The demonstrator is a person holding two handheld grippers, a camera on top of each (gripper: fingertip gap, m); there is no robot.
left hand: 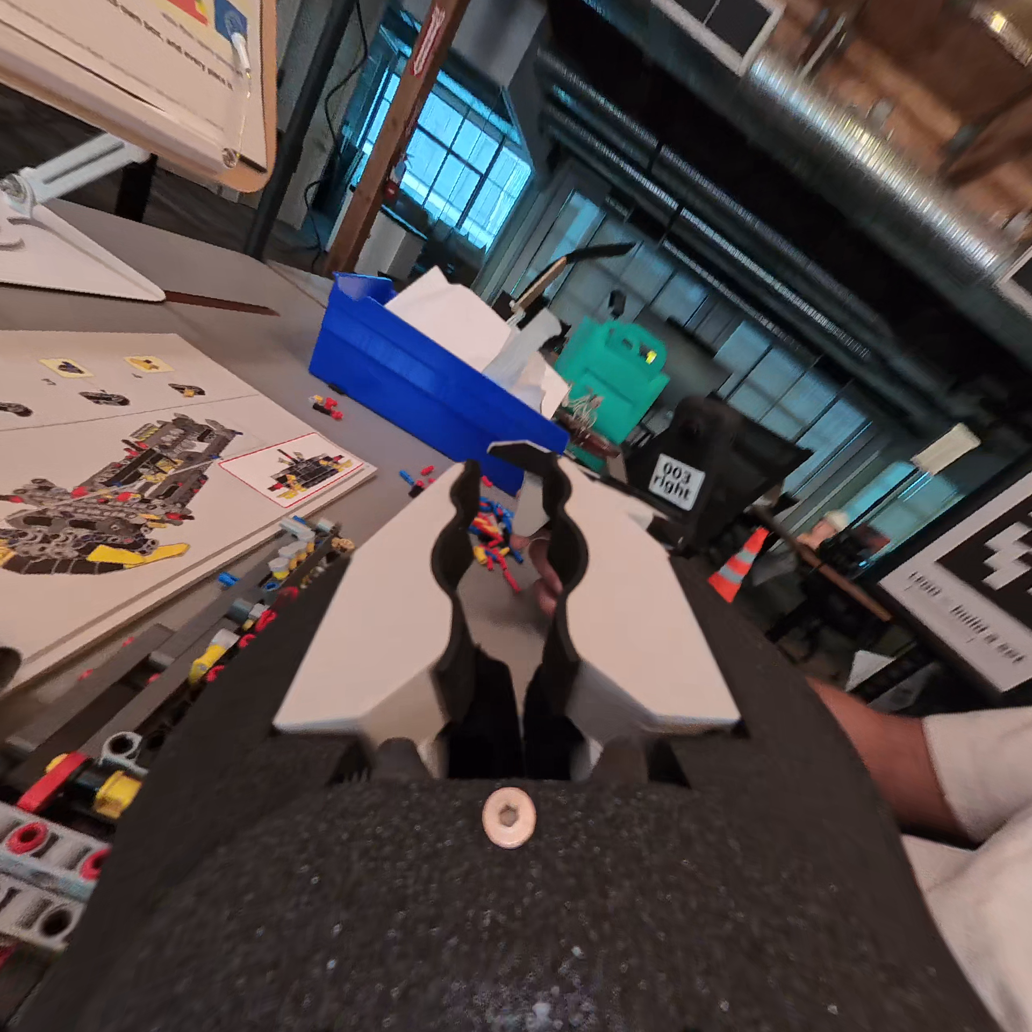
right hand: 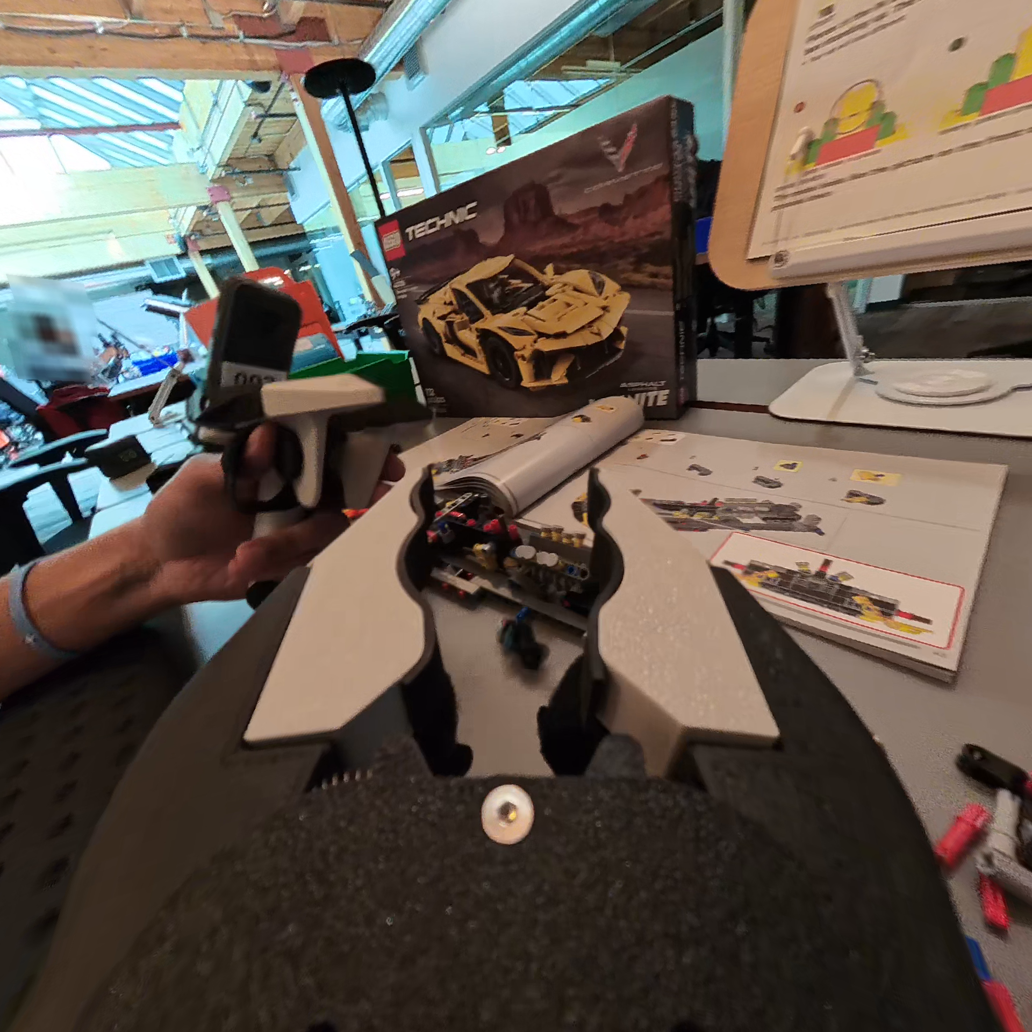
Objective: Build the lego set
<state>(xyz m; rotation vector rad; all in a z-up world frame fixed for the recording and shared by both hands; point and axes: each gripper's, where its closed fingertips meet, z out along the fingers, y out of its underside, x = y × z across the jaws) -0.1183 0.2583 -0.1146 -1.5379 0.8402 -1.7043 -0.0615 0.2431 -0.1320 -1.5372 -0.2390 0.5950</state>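
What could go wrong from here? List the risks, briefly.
1. Both grippers are open and empty: the left gripper points past the table, so nothing is lined up yet.
2. Small loose pins lie scattered near the blue bin; a sweep of an arm might knock them off.
3. The right gripper hangs close over the half-built chassis; a clumsy closing could dislodge pieces.

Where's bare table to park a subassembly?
Bare grey table between the open instruction booklet and the loose red pieces. Another strip between the booklet and the blue bin. Crowded: the part-built chassis by the booklet, and the loose-pin pile.
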